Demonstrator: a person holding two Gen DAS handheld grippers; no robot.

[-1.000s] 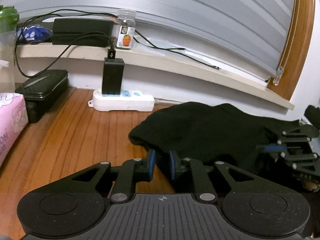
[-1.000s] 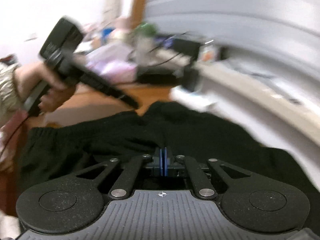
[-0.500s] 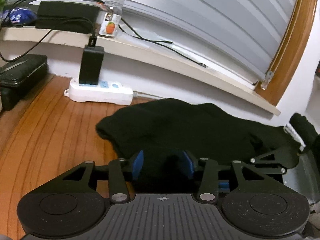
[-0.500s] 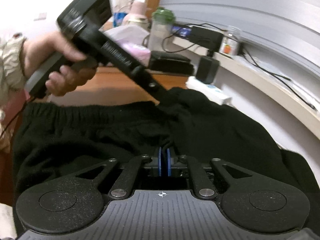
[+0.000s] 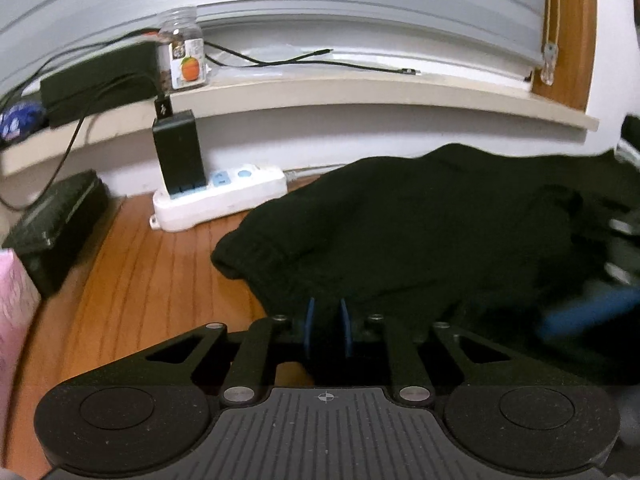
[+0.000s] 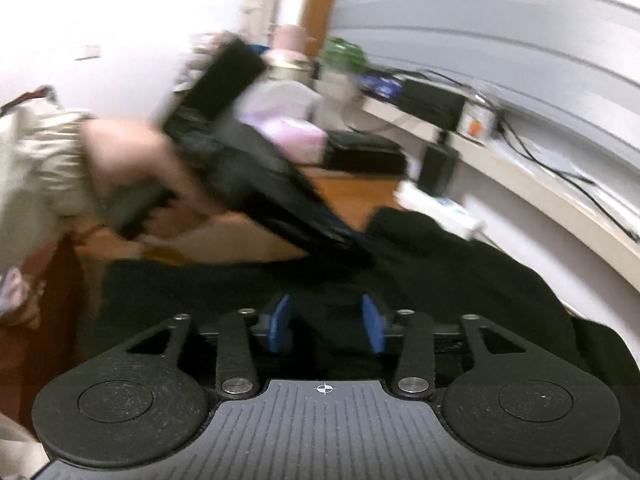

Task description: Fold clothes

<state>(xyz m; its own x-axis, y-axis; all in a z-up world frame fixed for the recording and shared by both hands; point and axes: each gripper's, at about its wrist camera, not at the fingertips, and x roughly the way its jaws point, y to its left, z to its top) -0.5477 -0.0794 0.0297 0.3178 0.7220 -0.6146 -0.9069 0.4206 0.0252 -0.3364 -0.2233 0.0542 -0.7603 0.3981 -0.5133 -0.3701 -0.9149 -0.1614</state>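
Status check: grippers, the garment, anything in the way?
Left gripper shut on black garment. Right gripper open, just released. Power strip beside the garment's edge.

A wooden table (image 5: 132, 300) meets a white wall (image 5: 360, 132) under a pale ledge (image 5: 360, 92) and grey shutter (image 5: 320, 4).

2 close wrist views facing forward, sharing black garment (image 5: 420, 232), power strip (image 5: 224, 196)
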